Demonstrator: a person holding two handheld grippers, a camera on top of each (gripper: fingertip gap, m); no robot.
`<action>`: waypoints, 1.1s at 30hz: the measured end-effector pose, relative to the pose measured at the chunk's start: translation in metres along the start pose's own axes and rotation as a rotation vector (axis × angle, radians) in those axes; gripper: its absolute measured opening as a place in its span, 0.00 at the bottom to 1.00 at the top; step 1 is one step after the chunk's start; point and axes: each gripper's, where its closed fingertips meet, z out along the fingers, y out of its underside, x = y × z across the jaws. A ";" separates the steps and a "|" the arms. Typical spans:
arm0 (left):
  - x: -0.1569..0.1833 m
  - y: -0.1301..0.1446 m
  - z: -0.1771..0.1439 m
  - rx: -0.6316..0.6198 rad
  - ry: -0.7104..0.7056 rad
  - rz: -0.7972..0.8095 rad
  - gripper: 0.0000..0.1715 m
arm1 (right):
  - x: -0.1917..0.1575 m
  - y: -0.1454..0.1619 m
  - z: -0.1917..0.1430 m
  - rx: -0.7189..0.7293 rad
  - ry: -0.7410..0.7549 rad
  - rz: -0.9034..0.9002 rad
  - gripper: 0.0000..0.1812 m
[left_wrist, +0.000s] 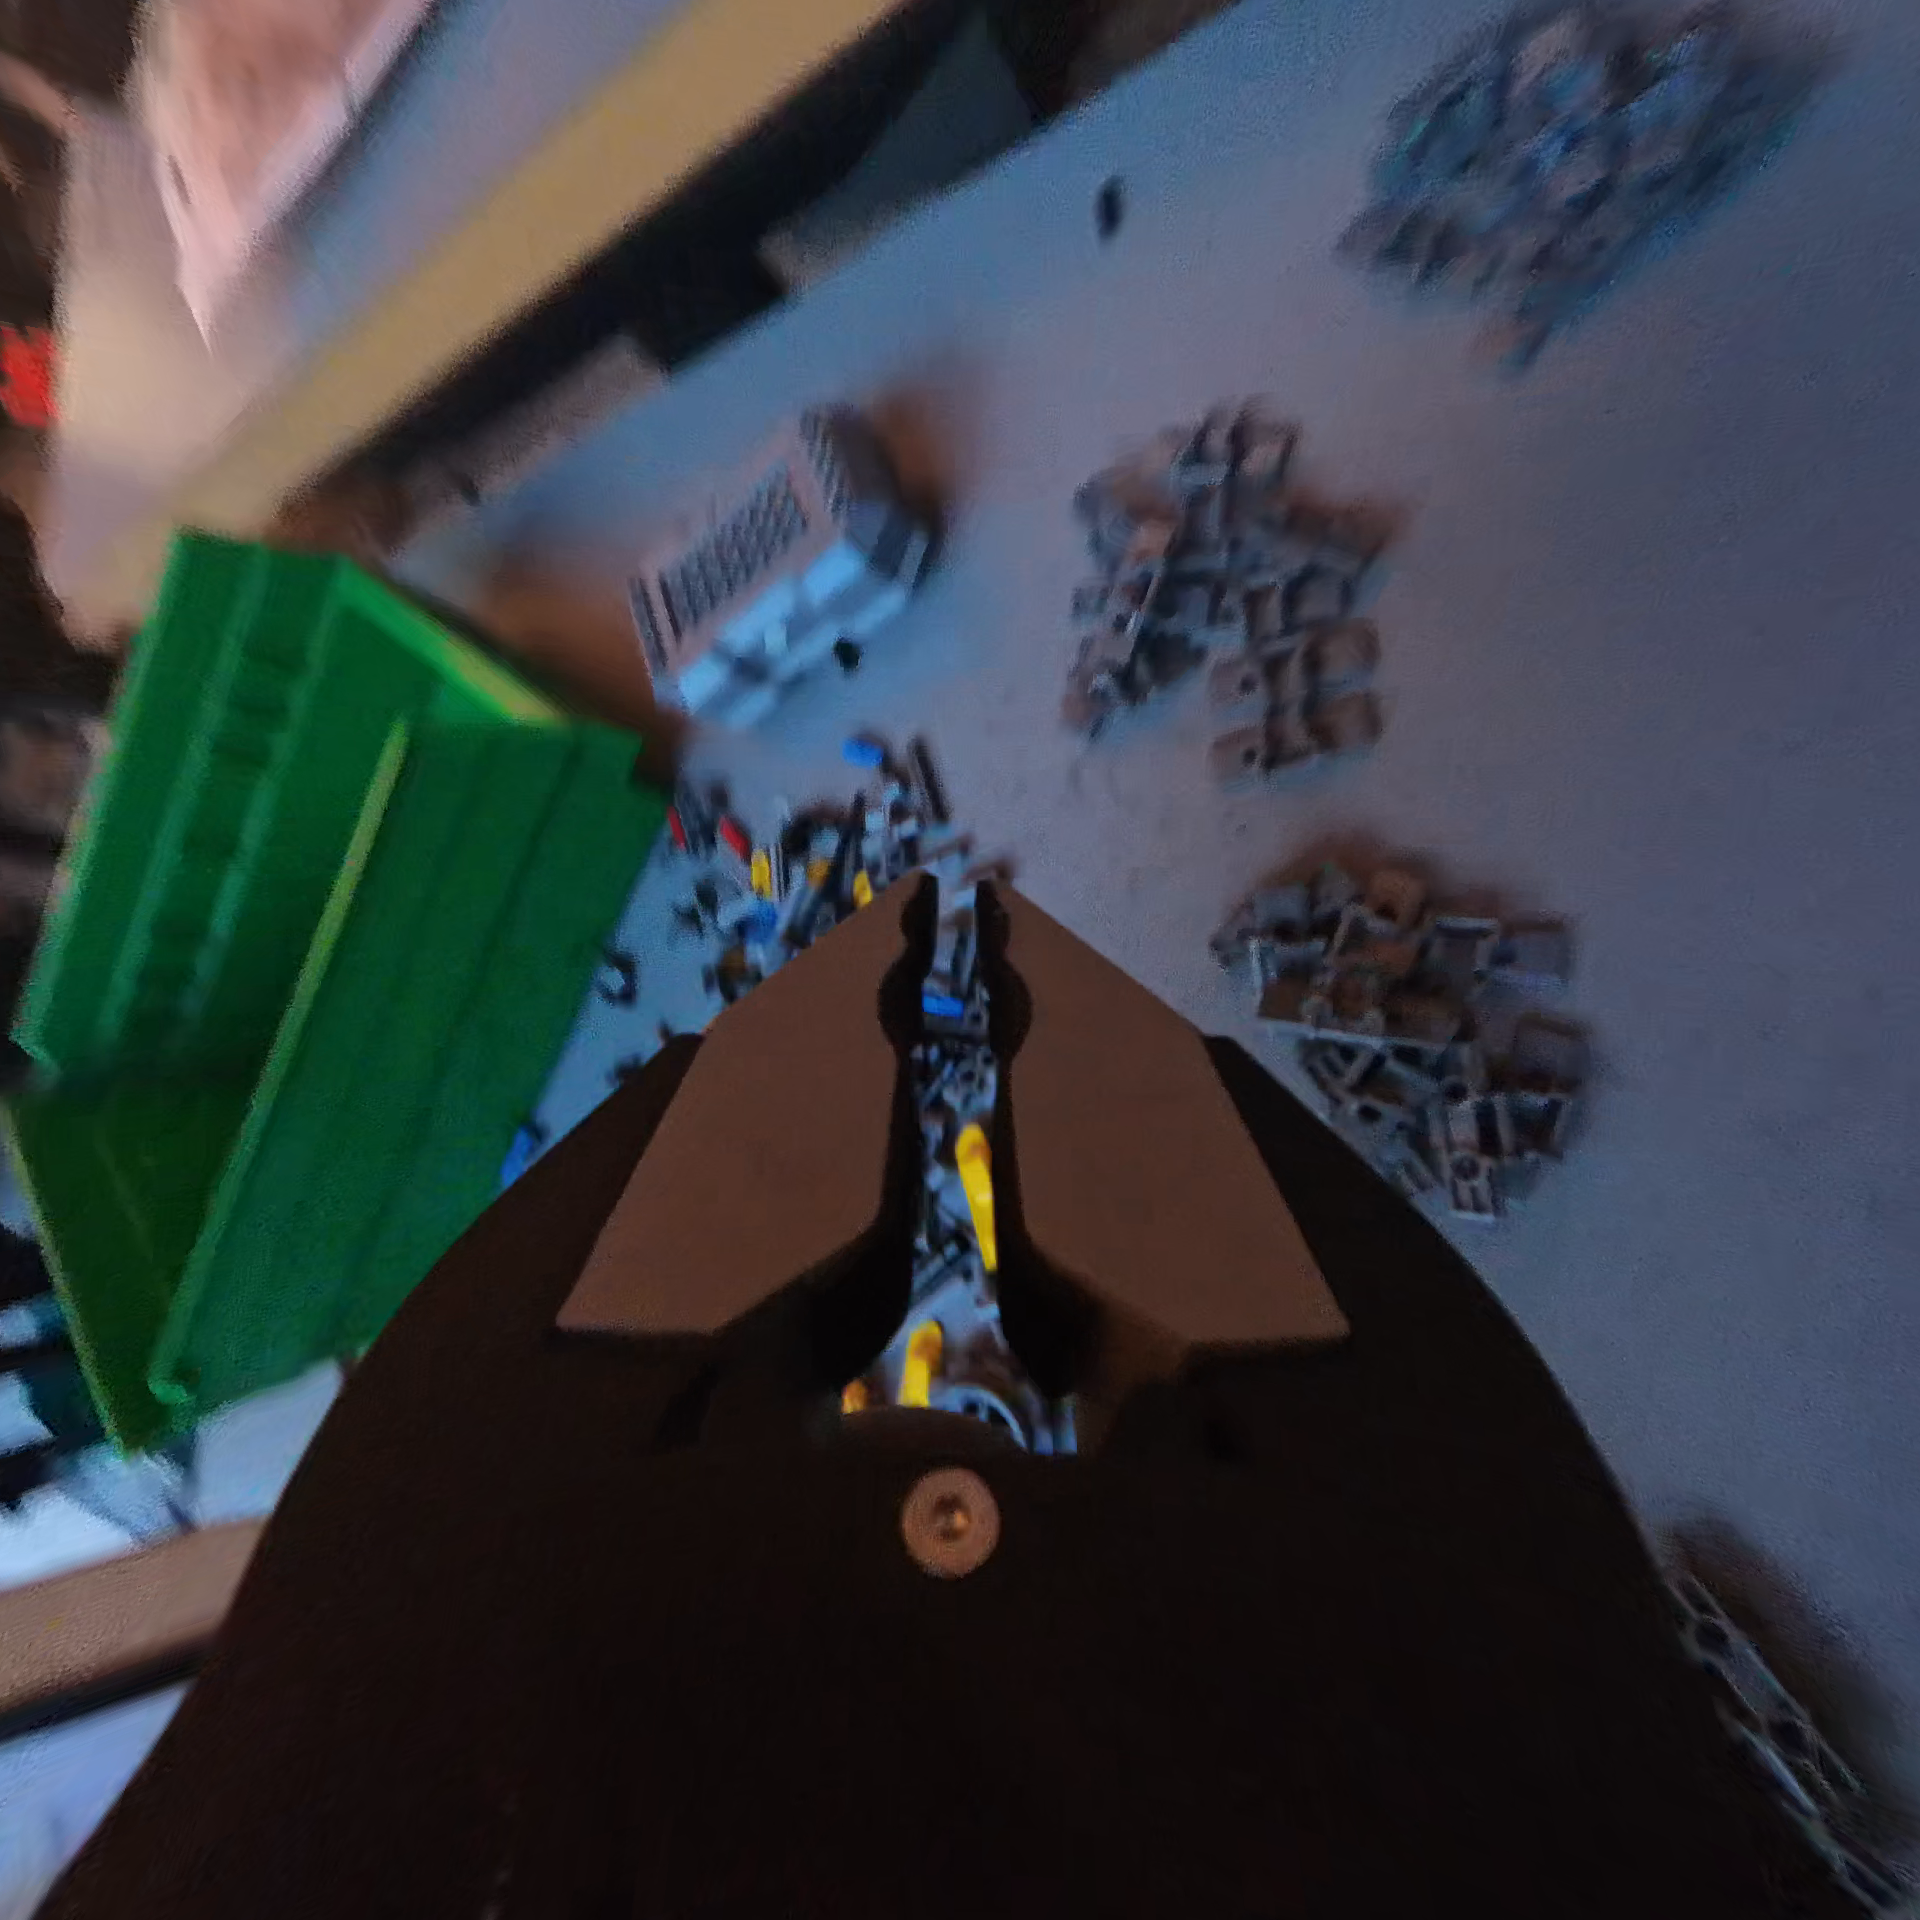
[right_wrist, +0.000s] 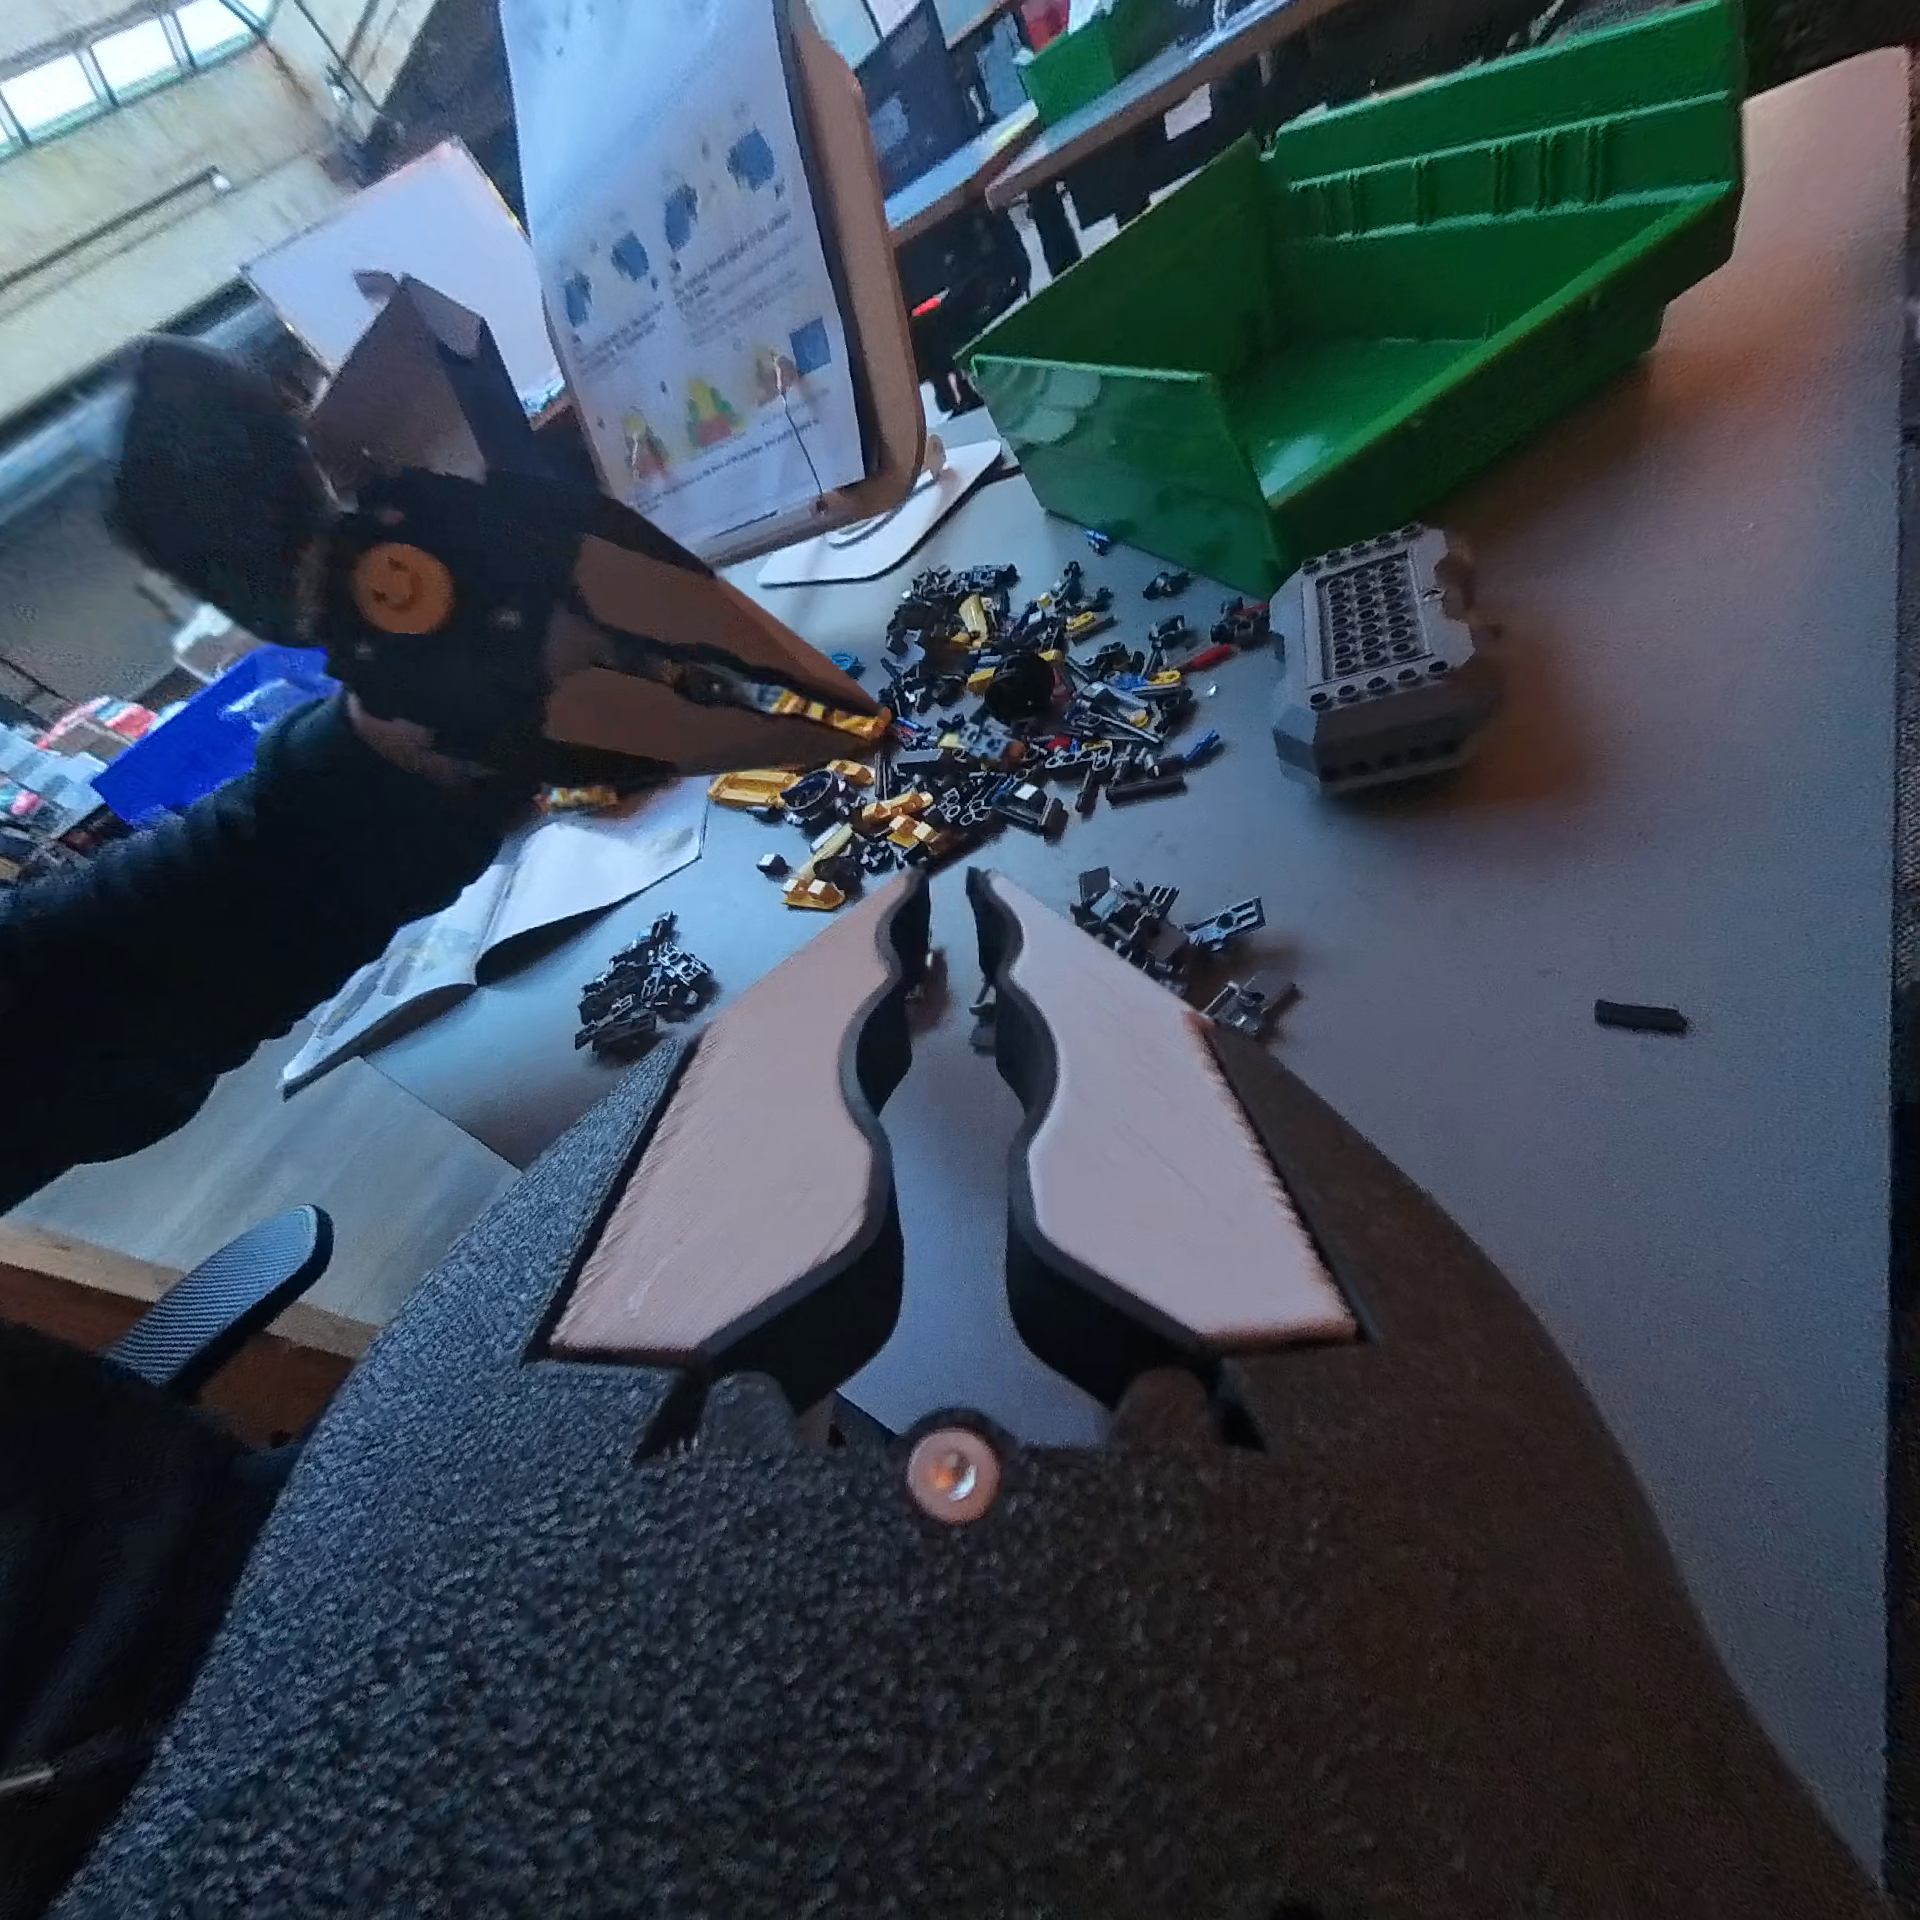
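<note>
Down at the mixed brick pile (right_wrist: 997, 727), the left gripper (right_wrist: 878, 719) has its tips in the near-left edge, jaws nearly closed; whether it grips anything is unclear. Nearer than the pile, the right gripper (right_wrist: 948, 883) hovers slightly parted, empty. Behind the pile sits a green bin (right_wrist: 1299, 343).
</note>
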 end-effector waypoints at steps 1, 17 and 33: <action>-0.005 0.012 0.003 -0.039 -0.007 -0.049 0.02 | 0.001 -0.001 -0.002 0.003 0.002 0.000 0.04; -0.051 0.044 0.064 -0.164 0.260 -0.415 0.11 | 0.003 -0.008 -0.021 0.013 0.057 -0.053 0.04; -0.079 0.052 0.027 -0.224 0.178 -0.595 0.19 | 0.018 -0.002 -0.025 -0.026 0.129 -0.093 0.04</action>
